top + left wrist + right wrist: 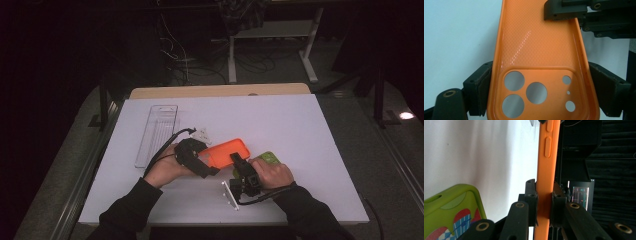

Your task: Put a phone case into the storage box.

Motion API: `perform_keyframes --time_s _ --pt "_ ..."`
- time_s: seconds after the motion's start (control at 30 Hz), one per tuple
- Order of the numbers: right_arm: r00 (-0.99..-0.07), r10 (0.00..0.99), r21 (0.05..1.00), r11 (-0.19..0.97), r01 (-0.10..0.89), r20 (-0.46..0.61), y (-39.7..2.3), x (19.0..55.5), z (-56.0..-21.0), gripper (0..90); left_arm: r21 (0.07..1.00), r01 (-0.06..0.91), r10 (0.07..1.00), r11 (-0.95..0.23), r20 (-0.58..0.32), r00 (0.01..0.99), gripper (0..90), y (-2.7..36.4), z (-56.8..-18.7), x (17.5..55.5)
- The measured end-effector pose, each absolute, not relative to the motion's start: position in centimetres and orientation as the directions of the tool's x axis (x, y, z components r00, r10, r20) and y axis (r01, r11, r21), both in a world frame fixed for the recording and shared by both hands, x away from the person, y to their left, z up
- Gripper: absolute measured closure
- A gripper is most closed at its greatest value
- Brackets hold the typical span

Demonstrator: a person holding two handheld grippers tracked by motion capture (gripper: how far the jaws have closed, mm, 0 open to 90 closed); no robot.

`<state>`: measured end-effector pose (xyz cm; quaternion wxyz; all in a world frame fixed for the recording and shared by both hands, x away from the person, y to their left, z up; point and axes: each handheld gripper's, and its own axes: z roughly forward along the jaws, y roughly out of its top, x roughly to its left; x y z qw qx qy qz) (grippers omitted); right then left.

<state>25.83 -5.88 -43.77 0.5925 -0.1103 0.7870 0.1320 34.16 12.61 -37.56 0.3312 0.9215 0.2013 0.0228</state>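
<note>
An orange phone case (227,151) lies roughly level just above the white table (300,130), held from both ends. My left gripper (210,161) is shut across its camera-hole end; in the left gripper view both pads (482,86) press the case's (536,50) long sides. My right gripper (236,161) is shut on one side wall near the other end. The right gripper view shows its pads (531,195) pinching the thin orange edge (548,157) below the button bumps. The right gripper's jaw (564,11) reaches over the case's far end.
A green phone case (269,158) with a printed pattern (451,212) lies on the table beside the right hand. A clear plastic tray (157,134) sits at the left rear. Beyond the table's far edge, the dark floor holds cables and desk legs.
</note>
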Motion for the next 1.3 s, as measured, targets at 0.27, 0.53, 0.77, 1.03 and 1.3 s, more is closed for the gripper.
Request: perform_keyframes --time_s 0.27,0.53,0.77,1.03,1.3 --pt "-0.265 -0.021 0.068 0.944 -0.323 -0.964 -6.1 26.1 -43.7 78.2 0.648 0.347 0.387 -0.678 -0.087 0.918 1.1 13.4 -36.9 34.2" --pt "-0.290 0.001 0.089 0.952 -0.291 -0.957 -7.0 26.7 -43.5 78.1 0.668 0.339 0.376 -0.662 -0.096 0.922 0.0 14.7 -36.2 34.2" --pt "-0.328 0.021 0.113 0.958 -0.264 -0.944 -7.7 27.3 -43.5 78.1 0.654 0.318 0.365 -0.687 -0.067 0.928 0.0 15.4 -36.7 34.4" --pt "-0.416 0.125 0.232 0.948 -0.219 -0.901 -8.3 28.1 -43.1 78.1 0.649 0.325 0.371 -0.688 -0.070 0.926 0.0 15.6 -37.0 34.6" --pt "-0.535 0.311 0.431 0.895 -0.113 -0.786 -9.4 28.9 -42.0 78.0 0.660 0.343 0.400 -0.668 -0.070 0.914 0.0 15.7 -37.0 34.7"
